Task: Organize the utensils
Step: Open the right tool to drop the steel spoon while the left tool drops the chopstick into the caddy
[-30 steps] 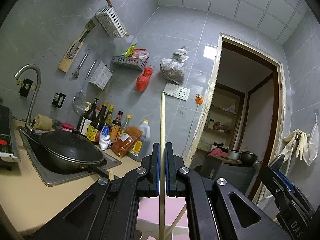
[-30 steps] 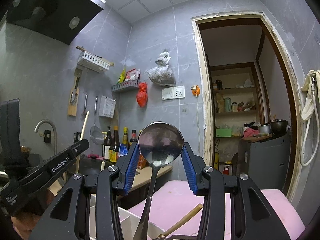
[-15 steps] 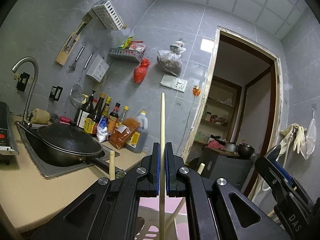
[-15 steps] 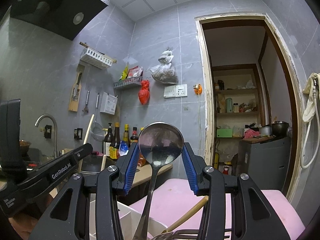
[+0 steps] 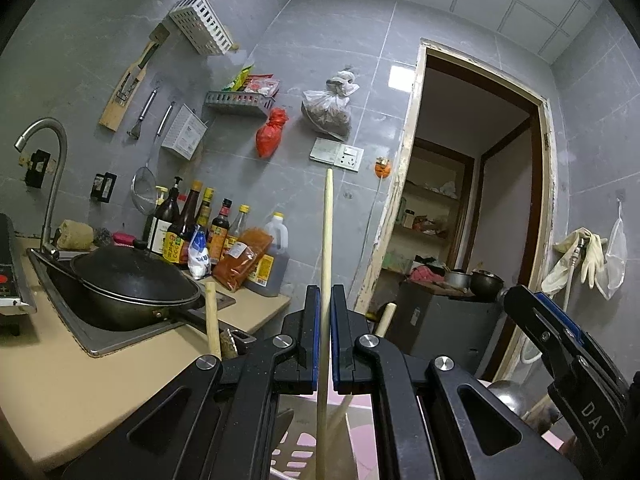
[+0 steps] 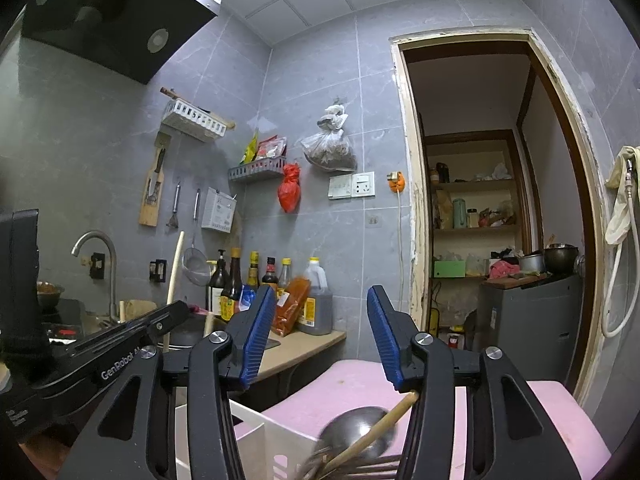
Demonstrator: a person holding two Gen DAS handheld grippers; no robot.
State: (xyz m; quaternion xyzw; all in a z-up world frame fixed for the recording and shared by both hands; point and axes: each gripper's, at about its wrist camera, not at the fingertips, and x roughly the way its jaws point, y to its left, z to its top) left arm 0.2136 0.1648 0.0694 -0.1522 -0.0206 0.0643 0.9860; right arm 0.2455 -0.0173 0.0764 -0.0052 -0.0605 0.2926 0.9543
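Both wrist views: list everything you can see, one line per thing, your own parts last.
wok: one, black, in the sink.
faucet: one, steel, behind the sink.
sauce bottles: several, mostly dark, on the counter by the wall.
red bag: one, hanging on the tiled wall.
white basket: one, high on the wall.
white organizer: one, on the pink surface.
ladle: one, metal, blurred, low by the white organizer.
wooden stick: one, pale, upright.
left claw: black, blue pads, shut on the wooden stick.
right claw: black, blue pads, open, jaws just widened, nothing between them.
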